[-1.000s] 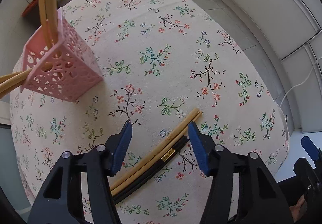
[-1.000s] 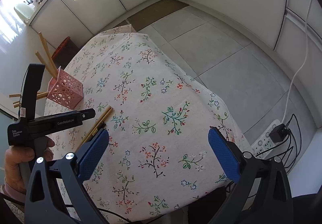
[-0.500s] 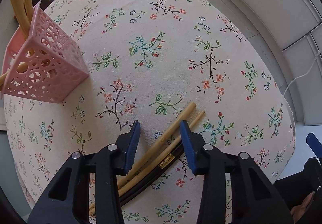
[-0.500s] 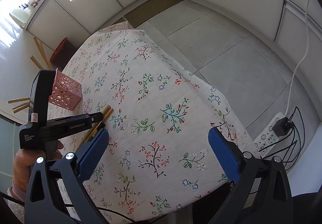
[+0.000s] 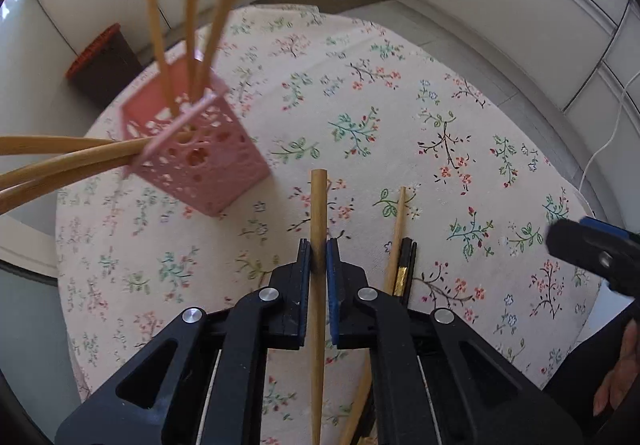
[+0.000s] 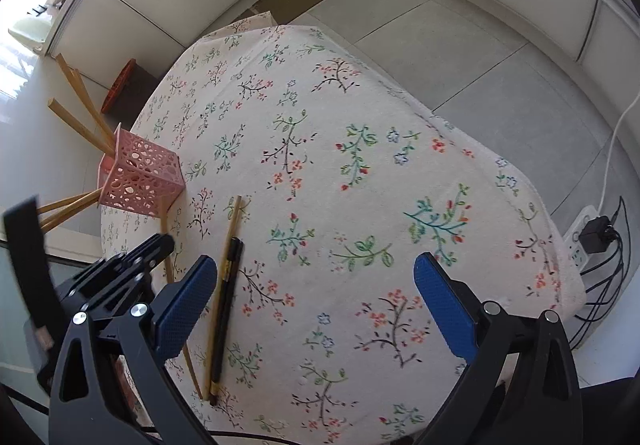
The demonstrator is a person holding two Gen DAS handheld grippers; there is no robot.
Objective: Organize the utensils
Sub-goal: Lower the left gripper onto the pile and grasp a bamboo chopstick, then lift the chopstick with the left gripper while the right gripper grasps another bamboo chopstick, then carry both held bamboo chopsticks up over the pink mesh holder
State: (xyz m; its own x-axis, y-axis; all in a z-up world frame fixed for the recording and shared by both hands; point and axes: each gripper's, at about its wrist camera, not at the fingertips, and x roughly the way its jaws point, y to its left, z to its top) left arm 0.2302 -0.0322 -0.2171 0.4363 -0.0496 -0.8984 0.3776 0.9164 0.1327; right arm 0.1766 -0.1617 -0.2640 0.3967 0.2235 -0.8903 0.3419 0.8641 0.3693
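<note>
Though clamped, chopstick (image 5: 319, 205) lengthwise, basketward (image 5: 196, 153).

No readable text, labels or numbers anywhere.

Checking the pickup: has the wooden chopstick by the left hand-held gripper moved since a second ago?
Yes. The wooden chopstick, then lying beside the black chopsticks, is now clamped in the left hand-held gripper, apart from them.

On the table (image 6: 400, 173) the basket (image 6: 140, 181) (chopsticks (image 6: 80, 113) standing in it) sits far left, with two chopsticks (image 6: 224, 285) lying nearer, to its right.
</note>
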